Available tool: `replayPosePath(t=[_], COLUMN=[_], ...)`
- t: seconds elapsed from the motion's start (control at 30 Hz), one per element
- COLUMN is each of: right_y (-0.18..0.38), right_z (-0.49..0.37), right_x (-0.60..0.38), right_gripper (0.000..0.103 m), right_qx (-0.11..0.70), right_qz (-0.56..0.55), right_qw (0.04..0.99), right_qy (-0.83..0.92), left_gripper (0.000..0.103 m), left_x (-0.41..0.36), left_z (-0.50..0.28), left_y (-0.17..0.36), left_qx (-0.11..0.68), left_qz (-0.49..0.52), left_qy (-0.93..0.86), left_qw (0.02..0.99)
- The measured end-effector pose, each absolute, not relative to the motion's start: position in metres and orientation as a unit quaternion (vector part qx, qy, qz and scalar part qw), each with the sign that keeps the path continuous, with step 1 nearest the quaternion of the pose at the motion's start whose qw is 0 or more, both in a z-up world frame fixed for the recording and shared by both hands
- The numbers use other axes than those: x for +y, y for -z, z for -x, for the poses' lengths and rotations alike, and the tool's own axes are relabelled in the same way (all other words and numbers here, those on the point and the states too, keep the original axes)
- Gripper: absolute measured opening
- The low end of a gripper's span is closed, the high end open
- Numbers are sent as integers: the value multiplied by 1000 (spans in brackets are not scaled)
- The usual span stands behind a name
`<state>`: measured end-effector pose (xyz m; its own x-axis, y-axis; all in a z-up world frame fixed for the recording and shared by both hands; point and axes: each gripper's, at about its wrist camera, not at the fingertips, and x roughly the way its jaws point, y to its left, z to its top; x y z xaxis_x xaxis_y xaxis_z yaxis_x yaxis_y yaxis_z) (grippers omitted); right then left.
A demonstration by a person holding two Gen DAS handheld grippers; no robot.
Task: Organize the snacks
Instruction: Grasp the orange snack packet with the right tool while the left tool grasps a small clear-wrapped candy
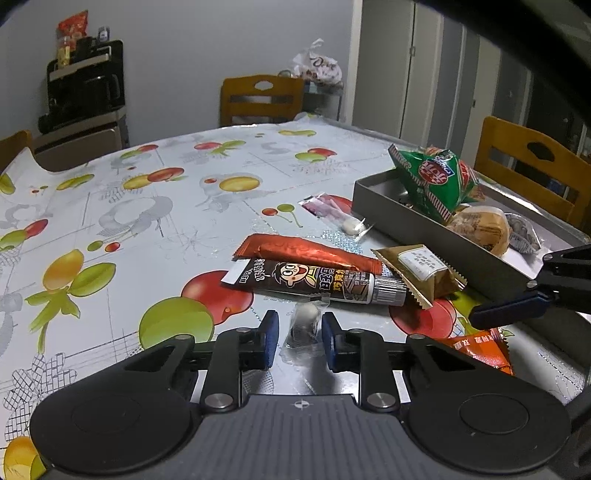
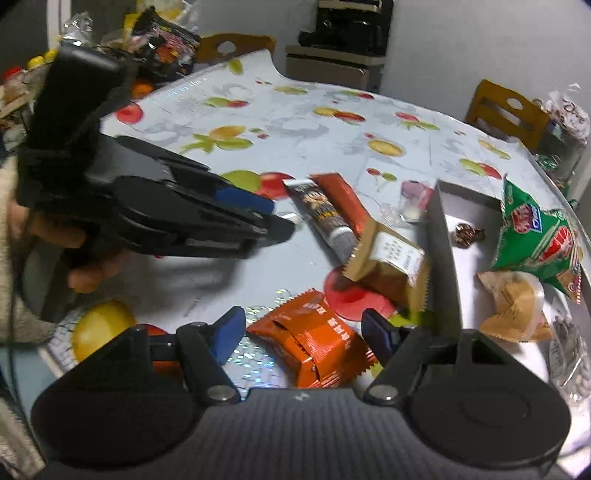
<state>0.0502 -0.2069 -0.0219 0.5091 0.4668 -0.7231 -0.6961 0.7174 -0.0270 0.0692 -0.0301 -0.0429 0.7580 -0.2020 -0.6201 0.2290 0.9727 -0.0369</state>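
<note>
Below, crinkled orange foil packet [image 2: 314,350] between right tool [image 2: 301,338].

A home dining room.

The table [image 1: 155,177] wears a fruit-print plastic cloth and has wooden chairs [image 1: 260,98] drawn up around it. Against the wall a black coffee machine [image 1: 86,83] sits on a low cabinet [image 1: 83,138], with a bag of snacks [image 1: 72,27] on top. Pale cupboard doors [image 1: 402,70] fill one side, and packaged snacks [image 1: 312,269] lie scattered over the cloth.
</note>
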Motion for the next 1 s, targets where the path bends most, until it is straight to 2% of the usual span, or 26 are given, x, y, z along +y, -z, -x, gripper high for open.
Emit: replayPosePath(t=[0.1,0.27,0.53,0.67,0.8,1.0], right_y=[20,20,23,25,27,30], right_z=[-47,-43,-49,-48,-48,-38], right_x=[-207,-207,-211,-215,-218,-215], right_gripper=[71,74,73,64,48,44], right_qx=[359,337,346,355,364,355], right_qz=[166,207,216,197,162,131], right_qw=[850,848,835,835,840,866], right_qy=[-347,-353,-369,-371,-368,-327], left_gripper=[23,23,23,23,23,23], left_x=[-29,-30,-31,-31,-31,-32], left_z=[-68,-66,-66,-64,-64,-64], left_y=[43,43,43,43,43,43], left_qx=[327,326,326,325,325,324], left_qz=[-20,-25,-27,-30,-30,-32], left_qy=[113,115,116,115,115,113], left_qw=[938,938,938,938,938,939])
